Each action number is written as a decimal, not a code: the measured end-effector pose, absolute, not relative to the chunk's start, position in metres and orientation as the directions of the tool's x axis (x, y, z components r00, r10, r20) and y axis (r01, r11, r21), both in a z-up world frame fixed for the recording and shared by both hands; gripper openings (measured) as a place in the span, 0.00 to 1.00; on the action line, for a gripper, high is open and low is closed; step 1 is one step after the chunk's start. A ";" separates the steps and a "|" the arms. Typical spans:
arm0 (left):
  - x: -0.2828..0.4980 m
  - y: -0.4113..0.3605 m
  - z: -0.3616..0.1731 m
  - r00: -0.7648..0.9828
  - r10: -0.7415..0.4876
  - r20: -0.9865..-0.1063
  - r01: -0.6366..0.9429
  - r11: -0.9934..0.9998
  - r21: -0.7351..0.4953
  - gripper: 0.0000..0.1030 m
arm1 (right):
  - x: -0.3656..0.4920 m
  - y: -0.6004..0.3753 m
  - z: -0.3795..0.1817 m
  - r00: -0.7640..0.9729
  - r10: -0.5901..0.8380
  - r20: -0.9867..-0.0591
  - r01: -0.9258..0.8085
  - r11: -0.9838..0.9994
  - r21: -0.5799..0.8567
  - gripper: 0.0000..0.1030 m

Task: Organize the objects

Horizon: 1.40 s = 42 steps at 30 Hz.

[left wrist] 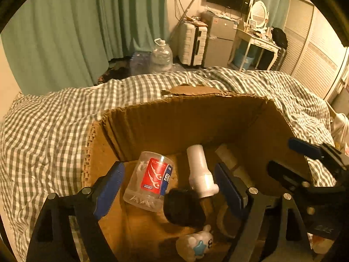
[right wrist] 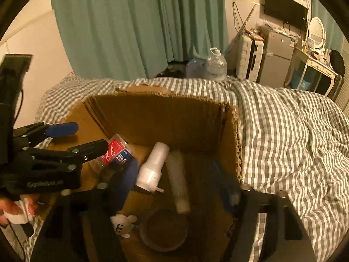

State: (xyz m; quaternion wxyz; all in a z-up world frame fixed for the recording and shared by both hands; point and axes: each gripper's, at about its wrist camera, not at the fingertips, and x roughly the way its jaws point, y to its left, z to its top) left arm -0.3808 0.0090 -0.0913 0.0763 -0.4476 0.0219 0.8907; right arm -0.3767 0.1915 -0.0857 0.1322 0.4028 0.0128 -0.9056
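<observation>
Cardboard, brown and a bit ragged along the rim, is what the open box (left wrist: 174, 118) on the grey-and-white checked bedcover (left wrist: 54, 120) is made of. Down inside lie a clear plastic bottle with a red label (left wrist: 150, 180), a white plastic spray bottle (left wrist: 199, 170), a second pale tube (right wrist: 177, 181), a small white plush toy (left wrist: 194, 243) and something dark I can't make out. The left gripper (left wrist: 169, 188) hangs over the box with its fingers spread wide, nothing in them. The right gripper (right wrist: 181, 187) is likewise wide apart and empty. I'd guess the clear bottle is light, slick and squashy, so grab it across the labelled middle, gently.
</observation>
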 end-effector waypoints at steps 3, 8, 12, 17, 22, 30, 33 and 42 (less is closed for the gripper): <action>-0.378 0.007 -0.082 -0.607 0.084 -0.790 -0.133 -0.991 -0.004 0.85 | -0.366 0.194 -0.076 -0.658 -0.213 -0.722 0.235 -0.969 0.072 0.71; -0.359 0.005 -0.058 -0.669 0.006 -0.743 -0.092 -0.993 0.074 0.93 | -0.343 0.189 -0.047 -0.717 -0.157 -0.680 0.215 -0.977 -0.002 0.73; -0.326 0.007 -0.024 -0.715 -0.008 -0.699 -0.094 -0.990 0.108 0.93 | -0.311 0.182 -0.014 -0.761 -0.146 -0.632 0.205 -0.979 -0.021 0.81; -0.281 0.002 0.029 -0.795 -0.005 -0.607 -0.080 -0.990 0.113 0.99 | -0.264 0.176 0.025 -0.818 -0.133 -0.559 0.183 -0.982 -0.034 0.92; -0.230 -0.005 0.079 -0.856 0.026 -0.517 -0.083 -0.993 0.088 1.00 | -0.214 0.181 0.058 -0.868 -0.101 -0.486 0.135 -0.990 -0.036 0.96; -0.164 -0.007 0.118 -0.908 0.028 -0.418 -0.066 -0.995 0.078 1.00 | -0.154 0.192 0.095 -0.902 -0.056 -0.429 0.076 -0.997 -0.031 0.99; -0.140 -0.006 0.126 -0.926 0.038 -0.376 -0.073 -0.994 0.079 1.00 | -0.133 0.196 0.102 -0.911 -0.084 -0.403 0.093 -0.996 -0.003 0.99; -0.101 -0.003 0.107 -0.915 0.019 -0.403 -0.068 -0.992 0.109 1.00 | -0.079 0.196 0.110 -0.945 -0.062 -0.322 0.071 -0.997 -0.018 0.99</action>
